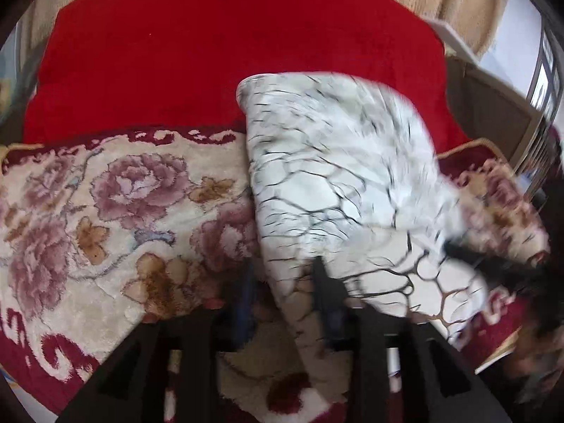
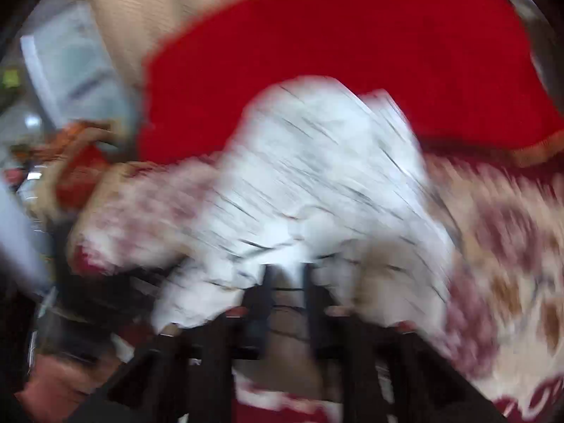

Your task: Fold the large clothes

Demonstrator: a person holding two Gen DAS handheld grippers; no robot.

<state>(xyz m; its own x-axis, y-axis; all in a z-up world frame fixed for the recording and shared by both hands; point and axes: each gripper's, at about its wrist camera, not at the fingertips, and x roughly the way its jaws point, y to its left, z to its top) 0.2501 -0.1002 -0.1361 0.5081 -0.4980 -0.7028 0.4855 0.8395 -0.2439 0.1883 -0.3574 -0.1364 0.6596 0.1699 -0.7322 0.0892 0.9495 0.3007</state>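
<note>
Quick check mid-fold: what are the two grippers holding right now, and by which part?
Both hold the white crackle-print garment. The left gripper pinches its lower edge; the right gripper grips a bunched lower edge, though blur hides exactly where.

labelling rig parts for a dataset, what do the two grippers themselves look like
Both look alike. The left gripper has two slim dark fingers with a bluish tint, rising from a black frame of angular struts with cut-out openings. The right gripper shows the same black struts and two narrow dark fingers, though motion blur hides detail. No cables, markings or sleeves are discernible.
</note>
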